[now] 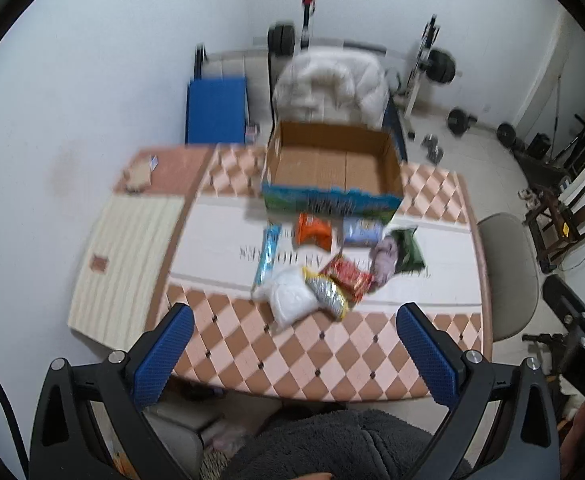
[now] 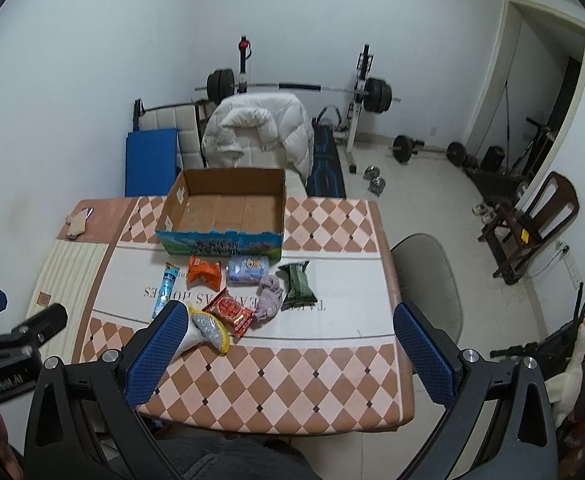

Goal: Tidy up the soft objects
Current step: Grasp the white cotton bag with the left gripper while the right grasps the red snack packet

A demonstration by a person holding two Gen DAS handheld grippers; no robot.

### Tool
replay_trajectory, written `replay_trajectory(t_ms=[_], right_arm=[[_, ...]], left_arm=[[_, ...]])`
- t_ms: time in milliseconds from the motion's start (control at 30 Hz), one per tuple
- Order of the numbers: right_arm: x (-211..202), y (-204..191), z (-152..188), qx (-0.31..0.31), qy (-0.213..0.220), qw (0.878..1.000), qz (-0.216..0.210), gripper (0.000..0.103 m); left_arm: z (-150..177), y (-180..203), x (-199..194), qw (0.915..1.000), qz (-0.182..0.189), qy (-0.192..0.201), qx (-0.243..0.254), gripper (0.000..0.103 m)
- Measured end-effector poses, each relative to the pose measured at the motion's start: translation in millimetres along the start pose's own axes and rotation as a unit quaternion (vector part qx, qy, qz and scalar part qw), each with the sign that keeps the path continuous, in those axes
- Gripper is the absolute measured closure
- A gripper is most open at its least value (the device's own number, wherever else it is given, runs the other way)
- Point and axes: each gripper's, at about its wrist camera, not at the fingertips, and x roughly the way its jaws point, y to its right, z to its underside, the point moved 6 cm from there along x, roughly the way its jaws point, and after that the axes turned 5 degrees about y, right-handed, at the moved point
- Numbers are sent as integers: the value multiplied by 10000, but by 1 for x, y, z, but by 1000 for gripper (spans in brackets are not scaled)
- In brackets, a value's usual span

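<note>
An open, empty cardboard box (image 1: 334, 168) (image 2: 228, 210) stands at the far side of the table. In front of it lie several soft items: a blue tube packet (image 1: 266, 254) (image 2: 165, 292), an orange packet (image 1: 313, 230) (image 2: 204, 270), a pale blue packet (image 1: 362, 232) (image 2: 248, 269), a green packet (image 1: 406, 250) (image 2: 298, 285), a grey-purple cloth (image 1: 384, 260) (image 2: 270, 298), a red packet (image 1: 348, 274) (image 2: 232, 312), a white pouch (image 1: 290, 296) (image 2: 190, 338) and a silver-yellow packet (image 1: 328, 292) (image 2: 212, 330). My left gripper (image 1: 294, 344) and right gripper (image 2: 288, 344) are both open and empty, held above the table's near edge.
A checkered table (image 2: 276, 380) carries everything. A chair with a white jacket (image 2: 260, 128) stands behind the box, a beige chair (image 2: 424, 276) to the right. A small item (image 2: 77, 222) lies at the far left corner. Weights and a barbell rack (image 2: 364, 92) stand beyond.
</note>
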Motion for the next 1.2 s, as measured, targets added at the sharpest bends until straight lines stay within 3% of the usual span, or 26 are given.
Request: replay_trajectory(t_ms=[133, 267, 367, 600, 767, 833, 900, 967, 1100, 1200], right_arm=[[55, -5, 3, -193, -300, 9993, -97, 0], [143, -19, 18, -557, -791, 9947, -341, 0], [207, -36, 35, -957, -1145, 9879, -424, 0], [337, -77, 73, -1505, -1962, 9661, -743, 0], [407, -112, 99, -1903, -2509, 9442, -961, 7], [430, -127, 111, -2142, -2718, 9320, -1075, 8], [443, -139, 123, -2391, -2891, 9196, -1167, 9], [455, -151, 136, -2678, -3032, 9069, -1177, 9], [473, -168, 159, -2963, -3290, 8869, -1321, 10], [491, -173, 174, -2935, -3539, 8788, -1280, 19]], left_arm=[[3, -30, 78, 9949, 53, -878, -489, 0], [21, -51, 150, 9818, 98, -1612, -997, 0], [37, -56, 210, 9652, 214, -2211, -1377, 0], [69, -42, 329, 9265, 381, -3208, -1929, 0], [85, -35, 379, 9081, 345, -3599, -2113, 0], [91, -36, 391, 9061, 213, -3666, -2102, 0], [97, -39, 399, 9072, 99, -3707, -1988, 12], [102, -40, 402, 9101, 157, -3684, -1891, 12], [106, -47, 389, 9256, -6, -3539, -1346, 25], [108, -53, 382, 9344, -190, -3431, -939, 25]])
